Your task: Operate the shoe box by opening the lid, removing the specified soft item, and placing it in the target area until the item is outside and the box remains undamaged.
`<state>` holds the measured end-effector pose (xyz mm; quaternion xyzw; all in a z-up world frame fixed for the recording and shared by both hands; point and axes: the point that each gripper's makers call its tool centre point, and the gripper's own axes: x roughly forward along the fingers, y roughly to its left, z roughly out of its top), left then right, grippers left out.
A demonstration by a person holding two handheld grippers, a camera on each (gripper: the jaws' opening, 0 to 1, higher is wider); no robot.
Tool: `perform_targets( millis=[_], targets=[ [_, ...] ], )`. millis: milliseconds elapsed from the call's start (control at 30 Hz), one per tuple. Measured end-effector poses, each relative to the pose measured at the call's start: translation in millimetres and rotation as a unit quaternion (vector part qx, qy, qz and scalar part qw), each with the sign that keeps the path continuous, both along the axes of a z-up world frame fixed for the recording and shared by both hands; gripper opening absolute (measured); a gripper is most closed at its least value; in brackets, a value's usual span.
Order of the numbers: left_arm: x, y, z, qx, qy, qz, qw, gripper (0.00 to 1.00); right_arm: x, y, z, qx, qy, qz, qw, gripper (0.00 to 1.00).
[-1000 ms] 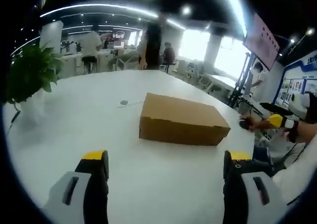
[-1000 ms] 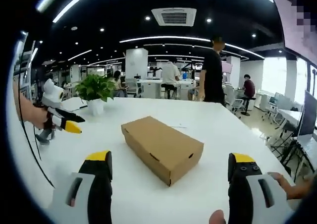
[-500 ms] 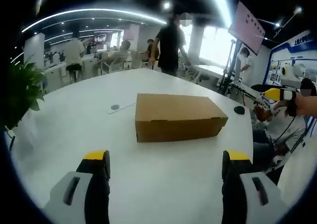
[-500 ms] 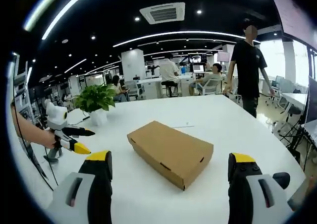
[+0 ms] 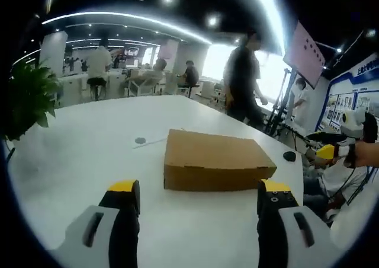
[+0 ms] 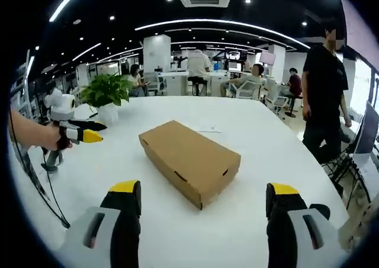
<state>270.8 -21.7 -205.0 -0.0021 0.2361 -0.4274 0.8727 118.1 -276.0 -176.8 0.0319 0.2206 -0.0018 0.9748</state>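
A closed brown cardboard shoe box (image 5: 214,161) lies flat on the white table (image 5: 83,143), its lid down; it also sits mid-table in the right gripper view (image 6: 189,159). My left gripper (image 5: 198,197) is open, hovering a short way in front of the box's long side with nothing between its jaws. My right gripper (image 6: 202,201) is open too, facing a corner of the box from a little farther back. The left gripper (image 6: 80,134) comes into the right gripper view from the left, and the right gripper (image 5: 331,149) shows at the right edge of the left gripper view.
A potted green plant (image 6: 106,96) stands at the table's far side, also seen as a plant (image 5: 26,99) at left. A person in black (image 6: 325,84) walks beside the table. A small dark round object (image 5: 289,156) lies by the table edge. Desks and seated people fill the background.
Both cameras have shifted slightly; the box sits a little nearer in the left gripper view. The person in black has walked along the table. The box has not moved and stays closed.
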Motion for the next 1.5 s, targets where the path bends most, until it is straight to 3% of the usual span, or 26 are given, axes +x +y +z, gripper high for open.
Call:
perform_targets(
  millis=[67,100,133,200,233,300,367,400,567,600,733,933,1000,1133,1367,1500],
  targets=[
    [7.1,-1,8.5,0.004,-0.018,0.019,0.9996,0.82,8,13,-2.7,0.054,-0.006,0.034,0.9979,1.00],
    [8.9,-2,11.5,0.000,-0.020,0.023,0.9995,0.85,11,14,-4.6,0.058,-0.006,0.041,0.9975,1.00],
    [11.2,-3,13.2,-0.004,-0.017,0.031,0.9994,0.88,18,15,-6.0,0.030,-0.021,0.064,0.9973,0.99],
    [13.0,-3,10.9,-0.017,0.012,0.052,0.9985,0.98,22,17,-15.0,0.004,-0.003,0.086,0.9963,0.94],
    [13.6,-4,9.3,-0.036,0.041,0.066,0.9963,0.99,26,19,-18.6,0.014,0.003,0.090,0.9959,0.93],
    [14.5,-5,5.0,-0.033,0.059,0.064,0.9956,0.99,34,22,-12.3,0.029,-0.018,0.096,0.9948,0.94],
    [17.4,-6,3.0,-0.014,0.045,0.055,0.9974,0.99,39,19,-18.1,0.030,-0.005,0.085,0.9959,0.95],
    [17.6,-6,1.0,-0.004,0.047,0.052,0.9976,0.99,37,15,-25.6,0.028,0.015,0.072,0.9969,0.97],
    [25.4,-5,-2.6,0.022,0.035,0.044,0.9982,0.99,47,5,-32.2,0.017,0.001,0.054,0.9984,0.99],
    [27.6,-4,-4.0,0.028,0.034,0.043,0.9981,0.99,45,7,-45.3,0.021,0.041,0.078,0.9959,0.95],
    [34.0,-6,-7.8,0.033,0.041,0.052,0.9973,0.99,47,-1,-40.6,-0.017,0.034,0.086,0.9956,0.86],
    [34.0,-12,-12.0,0.063,0.023,0.034,0.9972,0.99,50,-11,-44.5,-0.015,0.048,0.079,0.9956,0.72],
    [33.6,-15,-9.5,0.068,0.002,0.017,0.9975,0.96,51,-12,-44.4,-0.017,0.051,0.078,0.9955,0.75],
    [32.0,-18,-5.2,0.076,-0.013,0.006,0.9970,0.96,54,-13,-40.4,-0.011,0.042,0.071,0.9965,0.80],
    [34.7,-15,-9.3,0.090,-0.005,0.011,0.9959,0.96,58,-11,-39.2,-0.009,0.038,0.068,0.9969,0.94],
    [37.5,-15,-16.7,0.091,0.009,0.013,0.9957,0.93,61,-10,-38.3,-0.009,0.038,0.065,0.9971,0.95]
  ],
)
